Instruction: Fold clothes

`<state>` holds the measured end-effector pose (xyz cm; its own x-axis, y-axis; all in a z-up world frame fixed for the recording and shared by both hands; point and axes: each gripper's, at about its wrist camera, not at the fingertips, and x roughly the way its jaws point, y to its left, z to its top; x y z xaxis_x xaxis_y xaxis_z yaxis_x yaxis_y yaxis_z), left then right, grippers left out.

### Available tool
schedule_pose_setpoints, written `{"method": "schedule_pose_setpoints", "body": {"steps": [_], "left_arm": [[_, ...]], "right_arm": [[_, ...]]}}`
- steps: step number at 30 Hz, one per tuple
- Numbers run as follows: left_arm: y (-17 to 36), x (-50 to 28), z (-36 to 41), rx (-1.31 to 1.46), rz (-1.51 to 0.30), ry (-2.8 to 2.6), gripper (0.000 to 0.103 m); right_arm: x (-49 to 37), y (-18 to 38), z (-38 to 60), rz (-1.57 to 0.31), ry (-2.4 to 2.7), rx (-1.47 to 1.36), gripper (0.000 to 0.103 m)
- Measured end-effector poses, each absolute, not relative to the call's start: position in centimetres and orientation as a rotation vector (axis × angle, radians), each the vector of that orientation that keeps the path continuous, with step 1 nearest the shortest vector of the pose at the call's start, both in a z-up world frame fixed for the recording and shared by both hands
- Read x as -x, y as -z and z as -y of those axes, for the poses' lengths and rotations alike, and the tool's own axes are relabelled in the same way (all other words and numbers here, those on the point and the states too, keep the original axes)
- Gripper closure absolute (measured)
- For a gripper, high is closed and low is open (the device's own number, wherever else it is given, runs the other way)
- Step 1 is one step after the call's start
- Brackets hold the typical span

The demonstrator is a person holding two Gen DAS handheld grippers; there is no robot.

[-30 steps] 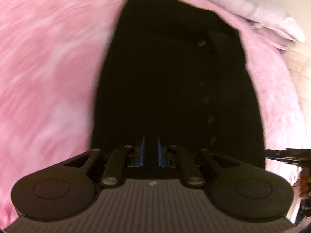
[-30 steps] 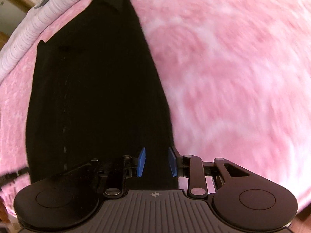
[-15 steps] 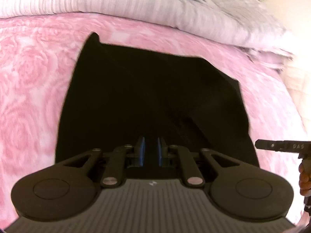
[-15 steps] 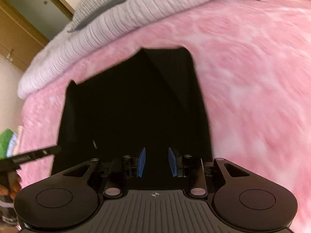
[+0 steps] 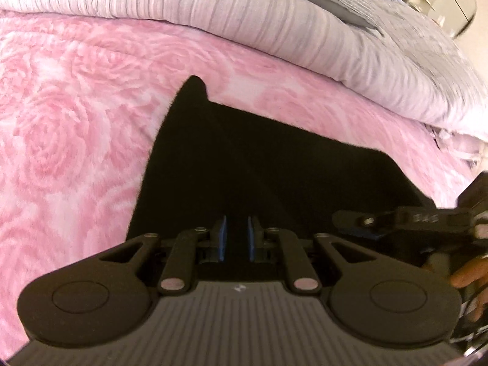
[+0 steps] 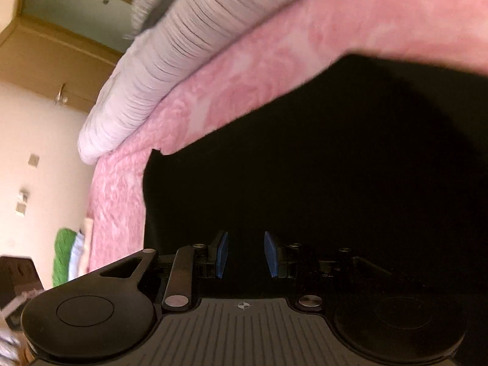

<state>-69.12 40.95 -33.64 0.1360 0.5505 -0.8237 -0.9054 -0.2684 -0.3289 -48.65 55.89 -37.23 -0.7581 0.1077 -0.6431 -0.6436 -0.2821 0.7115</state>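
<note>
Pink rose-patterned blanket [image 5: 76,140] covers the bed surface and fills the left of the left wrist view. On it lies the black garment [image 5: 274,167], spread flat, its far left corner rising to a small point, its far edge running down toward the right. Beyond the garment, a grey-lilac ribbed duvet [image 5: 274,24] is bunched along the far side of the bed, well apart from the cloth. The left gripper [image 5: 236,238] sits over the near part of the garment with its blue pads [image 5: 222,238] a narrow gap apart; whether fabric is caught between them cannot be told, black on black. At the right edge the right gripper [image 5: 396,219] reaches in sideways above the garment's right portion, with a person's fingers [image 5: 466,274] behind it.

In the right wrist view, a cream wall and wooden door frame [image 6: 45,45] stand at left, with green and white folded items [image 6: 65,253] low beside the bed. The duvet [image 6: 170,70] and blanket [image 6: 231,85] follow, then the garment [image 6: 335,167] fills the centre and right. The right gripper [image 6: 245,254] holds its pads wider apart, nothing visibly between them.
</note>
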Motion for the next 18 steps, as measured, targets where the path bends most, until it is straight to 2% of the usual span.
{"method": "schedule_pose_setpoints", "body": {"steps": [4,5,6,7,11,12,16,18], "left_arm": [[34.4,70.1,-42.1,1.141,-0.411,-1.478,0.094],[34.5,70.2,-42.4,1.141,-0.409,-1.477,0.094],[34.6,70.3,-42.7,1.141,-0.409,-1.476,0.094],[34.7,70.4,-43.0,1.140,-0.408,-1.475,0.094],[34.7,70.4,-43.8,1.111,-0.400,-1.486,0.094],[34.8,70.3,-44.1,1.101,-0.401,-1.492,0.093],[35.4,69.8,-45.0,1.082,-0.447,-1.521,0.092],[35.4,69.4,-44.9,1.075,-0.467,-1.524,0.092]], "right_arm": [[51.0,39.4,-57.2,-1.593,-2.061,0.599,0.075],[51.7,39.4,-57.7,-1.563,-2.070,0.627,0.083],[52.4,39.3,-58.1,-1.532,-2.080,0.656,0.099],[53.1,38.9,-58.4,-1.475,-2.104,0.692,0.103],[54.7,35.6,-58.7,-1.140,-2.249,0.637,0.103],[54.8,35.0,-59.1,-1.110,-2.252,0.617,0.103],[56.4,36.4,-60.4,-1.116,-2.149,0.771,0.103],[54.9,35.8,-60.6,-1.163,-2.097,0.702,0.099]]}}
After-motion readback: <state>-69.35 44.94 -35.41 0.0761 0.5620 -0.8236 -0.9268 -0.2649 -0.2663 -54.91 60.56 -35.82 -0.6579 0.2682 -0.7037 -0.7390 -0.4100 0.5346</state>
